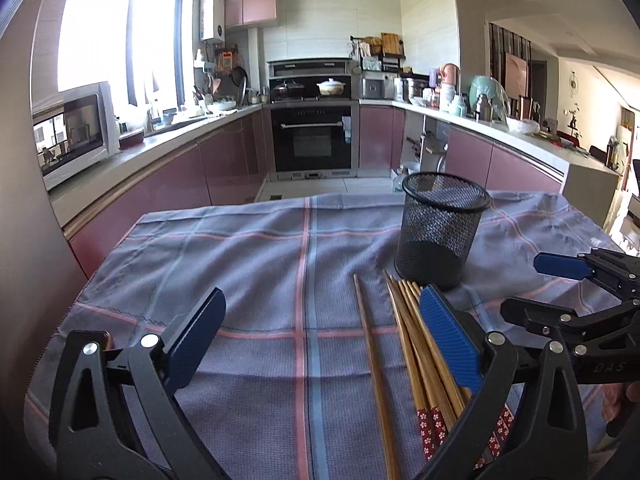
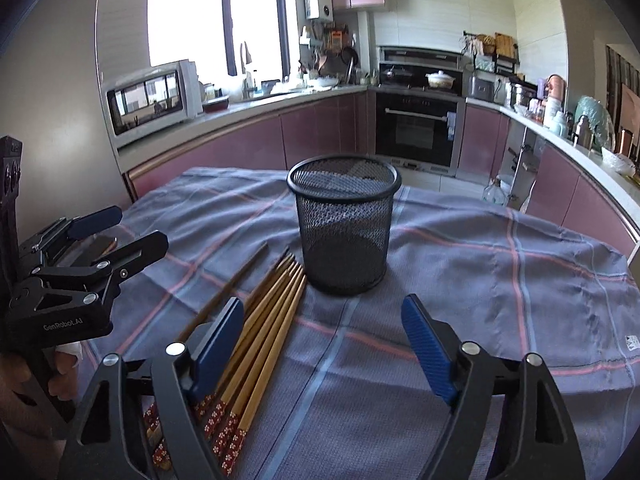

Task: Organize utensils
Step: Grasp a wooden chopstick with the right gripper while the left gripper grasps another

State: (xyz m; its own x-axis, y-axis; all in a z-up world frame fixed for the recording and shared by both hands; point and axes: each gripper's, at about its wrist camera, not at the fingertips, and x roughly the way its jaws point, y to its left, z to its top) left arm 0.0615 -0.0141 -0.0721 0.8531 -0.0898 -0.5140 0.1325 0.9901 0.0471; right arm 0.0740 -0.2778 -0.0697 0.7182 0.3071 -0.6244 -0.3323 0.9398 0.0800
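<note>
Several wooden chopsticks with red flowered ends lie in a bundle on the blue-grey checked cloth, one apart to the left. They also show in the right wrist view. An empty black mesh cup stands upright just beyond their tips; it is also in the right wrist view. My left gripper is open and empty, its right finger over the bundle. My right gripper is open and empty, its left finger over the bundle.
The cloth-covered table ends at a far edge, with kitchen floor, an oven and pink cabinets beyond. A microwave sits on the left counter. The other gripper shows at the right edge of the left wrist view and at the left edge of the right wrist view.
</note>
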